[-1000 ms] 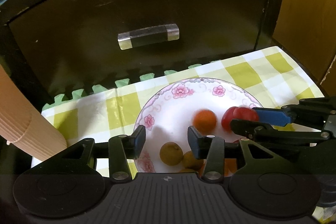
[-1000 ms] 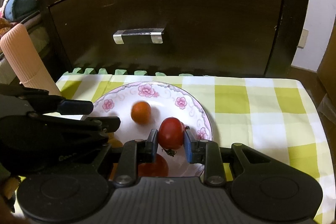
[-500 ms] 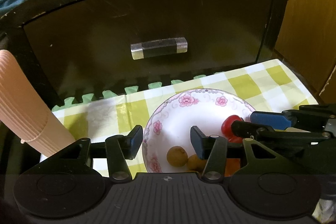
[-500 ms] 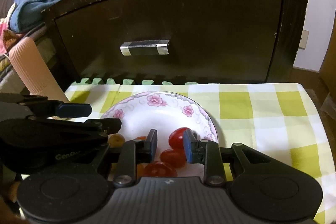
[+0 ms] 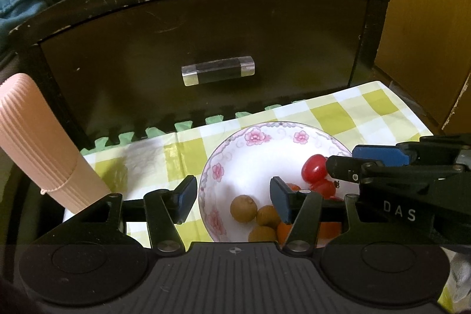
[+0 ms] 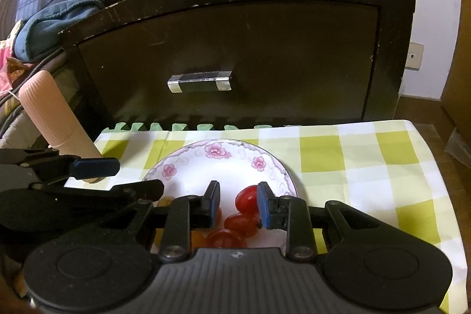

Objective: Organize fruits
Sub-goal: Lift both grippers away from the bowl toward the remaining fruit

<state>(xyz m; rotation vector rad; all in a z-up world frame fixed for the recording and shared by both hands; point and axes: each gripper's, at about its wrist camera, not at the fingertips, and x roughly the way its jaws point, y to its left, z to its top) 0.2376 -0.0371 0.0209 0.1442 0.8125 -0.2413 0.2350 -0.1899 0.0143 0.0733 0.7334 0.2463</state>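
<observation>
Since 1.0 s ago: cherry tomato (image 6: 246, 198) released onto floral plate (image 6: 266, 167). Right gripper (image 6: 238, 205) parted, empty, tomato between tips, nearer. Left gripper (image 5: 232, 197) wide, empty.

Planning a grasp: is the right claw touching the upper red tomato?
Cannot tell. Right wrist view: the right claw straddles the upper red tomato; one pad overlaps its edge, depth unclear.
</observation>
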